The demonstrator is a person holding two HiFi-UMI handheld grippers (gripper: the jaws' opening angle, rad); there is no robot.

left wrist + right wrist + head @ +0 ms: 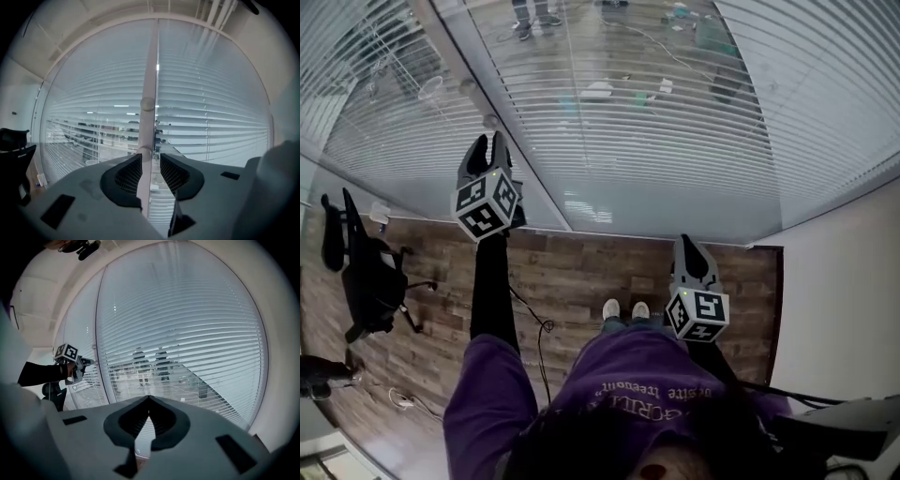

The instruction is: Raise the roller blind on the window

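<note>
A slatted blind (656, 122) hangs lowered over the glass wall in front of me, and it fills the left gripper view (211, 117) and the right gripper view (187, 333). A pale vertical post (149, 84) with two round knobs divides the panes. My left gripper (487, 150) is raised against that post (502, 131). In its own view the left gripper (151, 161) stands open, the post runs through the gap close to the left pad, and the right pad stays clear. My right gripper (689, 248) hangs lower, shut and empty (149, 398). The right gripper view shows the left gripper (86, 363) at the far left.
A black office chair (366, 281) stands at the left on the wood floor (581, 272), where a cable (534, 328) trails. A white wall (844, 281) closes the right side. My shoes (625, 308) are near the glass. People stand beyond the glass (534, 19).
</note>
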